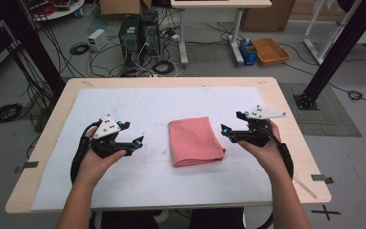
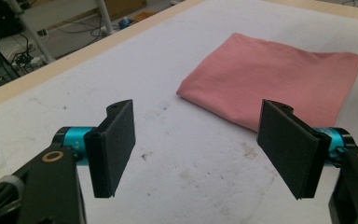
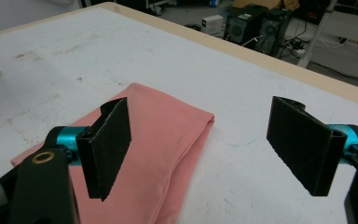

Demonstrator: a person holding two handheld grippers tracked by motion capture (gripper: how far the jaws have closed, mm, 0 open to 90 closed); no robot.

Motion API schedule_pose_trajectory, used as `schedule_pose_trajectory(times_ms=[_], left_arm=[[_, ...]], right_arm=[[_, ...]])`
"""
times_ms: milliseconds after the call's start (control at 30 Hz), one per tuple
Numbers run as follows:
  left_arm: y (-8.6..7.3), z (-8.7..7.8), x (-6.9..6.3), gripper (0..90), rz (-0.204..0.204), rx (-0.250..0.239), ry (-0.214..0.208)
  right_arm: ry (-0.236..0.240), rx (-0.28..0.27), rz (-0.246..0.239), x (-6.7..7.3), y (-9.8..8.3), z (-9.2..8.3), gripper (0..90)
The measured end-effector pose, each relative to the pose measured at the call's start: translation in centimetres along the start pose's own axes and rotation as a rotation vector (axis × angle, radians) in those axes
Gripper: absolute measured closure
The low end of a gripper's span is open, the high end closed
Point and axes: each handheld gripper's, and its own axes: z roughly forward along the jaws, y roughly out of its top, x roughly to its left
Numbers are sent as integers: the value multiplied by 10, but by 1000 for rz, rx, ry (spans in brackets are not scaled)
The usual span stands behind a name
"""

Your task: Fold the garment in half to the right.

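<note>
Plainly, 1 folded pink cloth [image 1: 195, 141] lies between 2 grippers, left gripper [image 1: 134, 137] and right gripper [image 1: 230, 125], both spread apart, holding nothing.

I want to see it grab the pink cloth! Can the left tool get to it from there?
Probably yes. The left tool is open, and just bare white table cover lies between it and the folded pink cloth.

Overhead and gripper views, shared cloth [image 1: 195, 141]

A light wooden rectangular table [image 1: 286, 102] fills the frame's centre; a stained white sheet [image 1: 138, 107] covers it, with 1 folded pink cloth [image 1: 194, 141] lying mid-frame.
</note>
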Motion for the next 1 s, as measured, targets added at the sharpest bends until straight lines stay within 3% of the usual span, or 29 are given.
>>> schedule_pose_trajectory(times_ms=[333, 600, 1000], left_arm=[[-2, 0, 12, 272, -31, -32, -12], [2, 1, 19, 272, -41, -60, -17], [-4, 3, 24, 272, -50, -56, -19]], right_arm=[[-15, 8, 29, -11, -2, -3, 219], [-33, 1, 20, -9, 5, -8, 220], [-30, 17, 36, -12, 1, -4, 220]])
